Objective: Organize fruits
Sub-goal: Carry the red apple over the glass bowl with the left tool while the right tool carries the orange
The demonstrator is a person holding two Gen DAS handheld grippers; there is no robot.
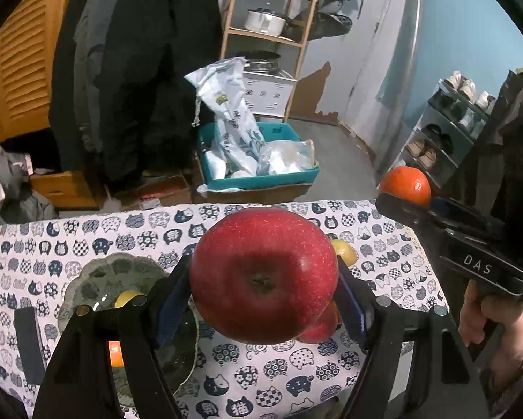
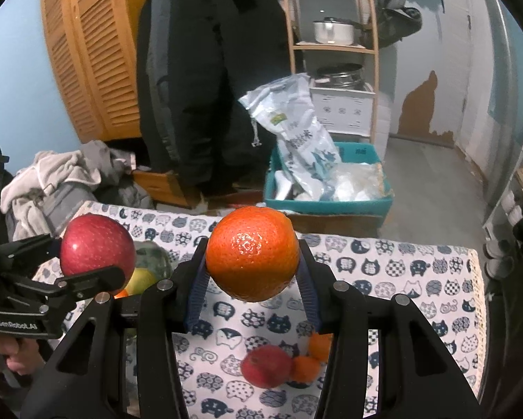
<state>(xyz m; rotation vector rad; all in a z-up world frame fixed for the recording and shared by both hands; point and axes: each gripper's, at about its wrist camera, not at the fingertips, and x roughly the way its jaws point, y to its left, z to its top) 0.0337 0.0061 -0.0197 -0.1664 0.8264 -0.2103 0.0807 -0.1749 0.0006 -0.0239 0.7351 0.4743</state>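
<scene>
My left gripper (image 1: 264, 279) is shut on a big red apple (image 1: 263, 274) and holds it above the cat-print tablecloth (image 1: 278, 377). The same apple (image 2: 97, 244) shows at the left of the right wrist view. My right gripper (image 2: 252, 262) is shut on an orange (image 2: 252, 253), held above the cloth; the orange (image 1: 405, 185) also shows at the right of the left wrist view. A glass plate (image 1: 97, 279) at the left holds a yellow fruit (image 1: 127, 298) and an orange fruit (image 1: 115, 353). Another red apple (image 2: 266, 366) and two small oranges (image 2: 306, 368) lie on the cloth.
Past the table's far edge stand a teal bin (image 1: 261, 178) with plastic bags, cardboard boxes, a wooden shelf with a pot (image 1: 264, 21) and a hanging black coat (image 2: 205, 80). A heap of clothes (image 2: 62, 181) lies at the left. A shoe rack (image 1: 446, 129) stands at the right.
</scene>
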